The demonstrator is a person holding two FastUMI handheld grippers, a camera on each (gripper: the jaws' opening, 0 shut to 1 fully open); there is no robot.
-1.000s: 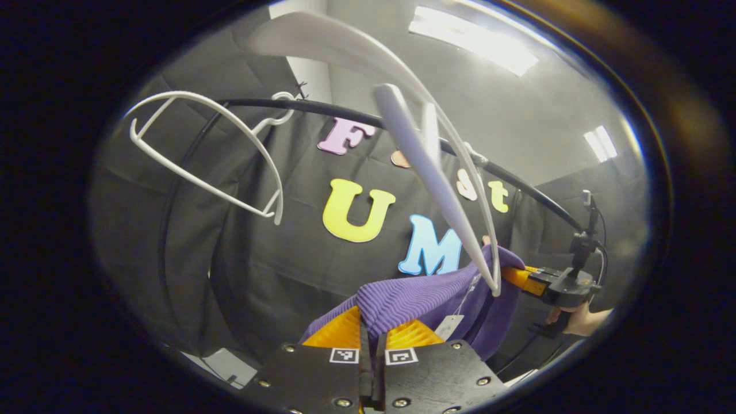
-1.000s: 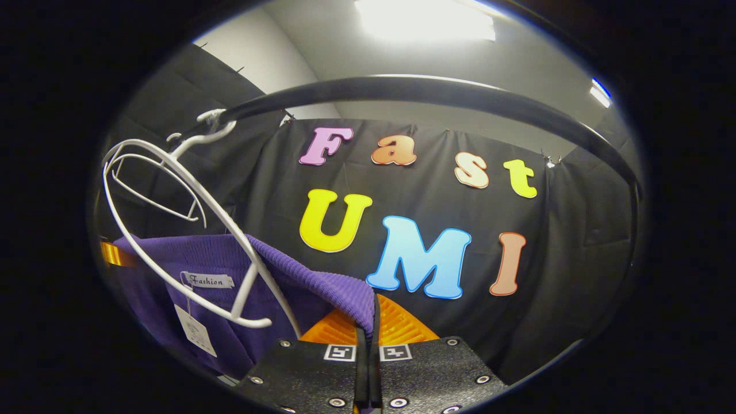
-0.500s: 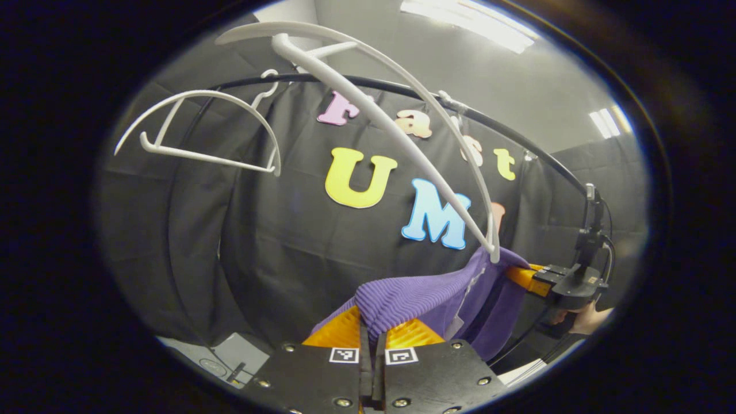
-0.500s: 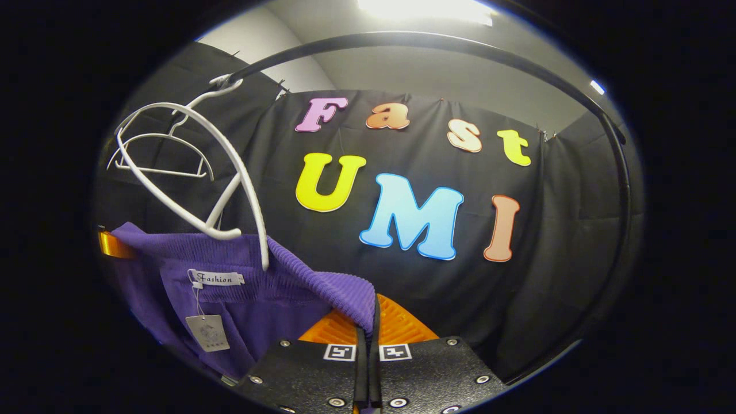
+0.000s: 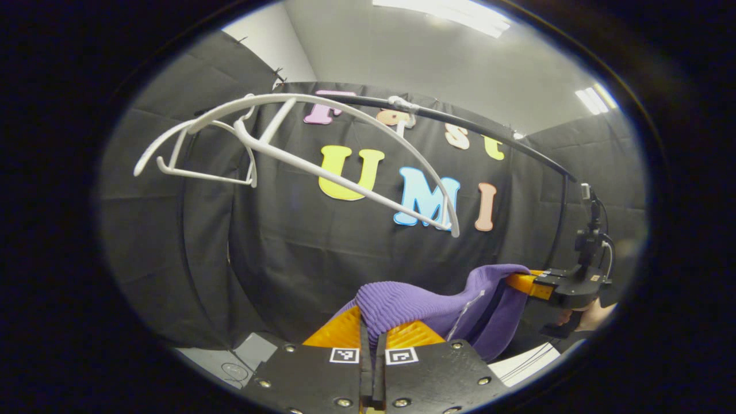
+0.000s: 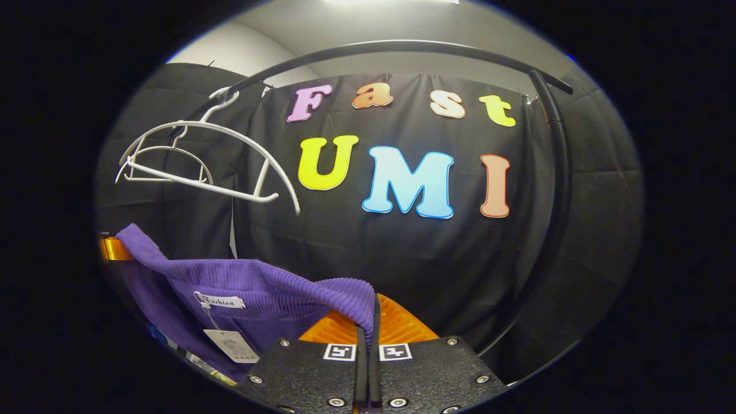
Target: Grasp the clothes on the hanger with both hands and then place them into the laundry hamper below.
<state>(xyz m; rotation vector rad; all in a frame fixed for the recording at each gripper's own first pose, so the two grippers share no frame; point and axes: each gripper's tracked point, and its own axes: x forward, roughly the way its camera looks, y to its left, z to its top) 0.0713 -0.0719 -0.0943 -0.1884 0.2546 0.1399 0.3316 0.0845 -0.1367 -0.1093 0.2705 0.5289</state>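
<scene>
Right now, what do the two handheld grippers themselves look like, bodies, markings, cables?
Each gripper has a black, textured body plate with silver screws and two small square black-and-white markers, seen on the left gripper and the right gripper. In the left gripper view, the right gripper carries a black upright mount with thin black cables, gripped by a bare hand.

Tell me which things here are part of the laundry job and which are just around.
Part of the job:
purple garment
left gripper, shut on it
right gripper, shut on it
near hanger, now bare

Just around:
second hanger
black rail
</scene>
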